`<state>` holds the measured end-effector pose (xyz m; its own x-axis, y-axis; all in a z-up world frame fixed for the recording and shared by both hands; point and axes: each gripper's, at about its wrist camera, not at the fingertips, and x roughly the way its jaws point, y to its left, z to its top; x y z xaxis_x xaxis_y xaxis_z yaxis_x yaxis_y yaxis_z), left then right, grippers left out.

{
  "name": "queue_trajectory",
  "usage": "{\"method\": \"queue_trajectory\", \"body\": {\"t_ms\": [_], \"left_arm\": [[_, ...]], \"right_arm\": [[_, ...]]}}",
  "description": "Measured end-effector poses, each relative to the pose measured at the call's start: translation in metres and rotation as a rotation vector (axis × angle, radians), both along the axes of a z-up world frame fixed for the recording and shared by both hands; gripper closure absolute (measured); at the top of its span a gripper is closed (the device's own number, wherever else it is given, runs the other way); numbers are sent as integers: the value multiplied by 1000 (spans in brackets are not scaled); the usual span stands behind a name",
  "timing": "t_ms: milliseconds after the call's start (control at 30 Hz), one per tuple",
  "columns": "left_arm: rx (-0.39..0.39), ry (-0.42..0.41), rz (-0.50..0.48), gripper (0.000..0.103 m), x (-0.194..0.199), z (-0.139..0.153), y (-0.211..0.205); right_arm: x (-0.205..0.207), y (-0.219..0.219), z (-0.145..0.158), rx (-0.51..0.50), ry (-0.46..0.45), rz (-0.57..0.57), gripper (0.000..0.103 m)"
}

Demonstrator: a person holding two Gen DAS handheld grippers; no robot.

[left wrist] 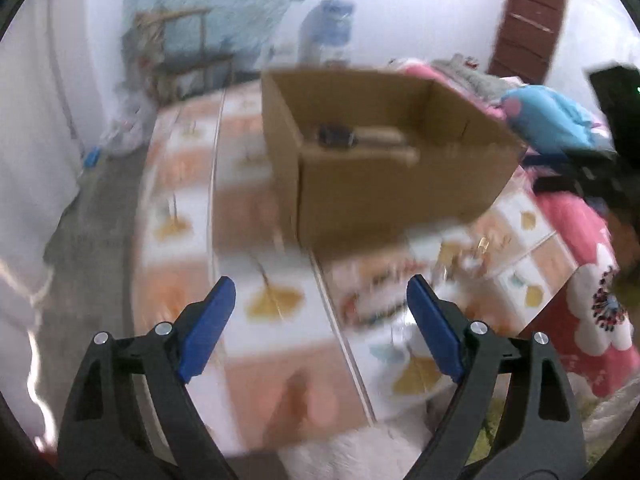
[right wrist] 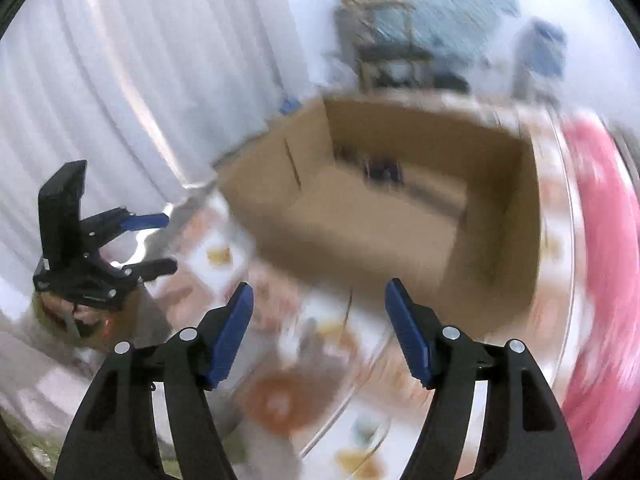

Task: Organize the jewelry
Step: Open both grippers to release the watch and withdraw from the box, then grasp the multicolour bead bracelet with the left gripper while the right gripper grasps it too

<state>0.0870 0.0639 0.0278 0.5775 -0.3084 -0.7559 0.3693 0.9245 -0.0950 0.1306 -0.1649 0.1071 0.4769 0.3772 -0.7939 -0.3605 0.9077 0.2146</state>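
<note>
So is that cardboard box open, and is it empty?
Open: the cardboard box has no lid and its inside shows. Not empty: a small dark object lies on its floor, too blurred to identify.

- A door (left wrist: 528, 28) stood at the far wall;
- a chair (left wrist: 180, 48) stood near a curtain (right wrist: 132, 72);
- a pink blanket (left wrist: 580, 300) lay beside the patterned tablecloth (left wrist: 272, 304)

Brown box (left wrist: 384, 184) mid-frame; orange-and-white checked cloth (left wrist: 256, 248) with yellow leaves; pink floral blanket (left wrist: 592, 312) lower right; blue pads (left wrist: 208, 332).
</note>
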Motion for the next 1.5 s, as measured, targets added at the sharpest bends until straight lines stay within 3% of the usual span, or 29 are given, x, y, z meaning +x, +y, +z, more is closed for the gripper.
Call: {"method": "queue_trajectory", "body": {"t_ms": [100, 167, 233, 300, 367, 433, 600, 800, 1100, 1333, 1500], "left_arm": [[66, 37, 26, 19, -16, -38, -19], [86, 50, 30, 19, -19, -55, -26], [118, 51, 39, 18, -21, -66, -29], [116, 19, 49, 15, -23, -68, -30], [121, 19, 48, 11, -21, -69, -30], [106, 24, 63, 7, -19, -71, -27], [116, 21, 65, 7, -21, -68, -28], [119, 37, 64, 7, -21, -71, -27], [116, 24, 62, 7, -24, -71, -26], [111, 25, 49, 7, -22, -66, -22], [-29, -59, 57, 11, -21, -43, -12]], "right_arm": [[-29, 4, -46, -4, 92, -124, 36], [-47, 5, -61, -46, 98, -180, 36], [-54, 6, -81, -130, 112, -256, 36], [-62, 6, -93, -136, 147, -288, 36], [-62, 10, -96, -164, 112, -312, 35], [-58, 19, -101, -228, 95, -311, 27], [-55, 28, -110, -231, 97, -310, 9], [-50, 30, -111, -216, 100, -307, 7], [-78, 17, -103, -194, 49, -260, 7], [-84, 22, -67, -147, -115, -202, 7], [-71, 30, -47, -26, -167, -162, 7]]}}
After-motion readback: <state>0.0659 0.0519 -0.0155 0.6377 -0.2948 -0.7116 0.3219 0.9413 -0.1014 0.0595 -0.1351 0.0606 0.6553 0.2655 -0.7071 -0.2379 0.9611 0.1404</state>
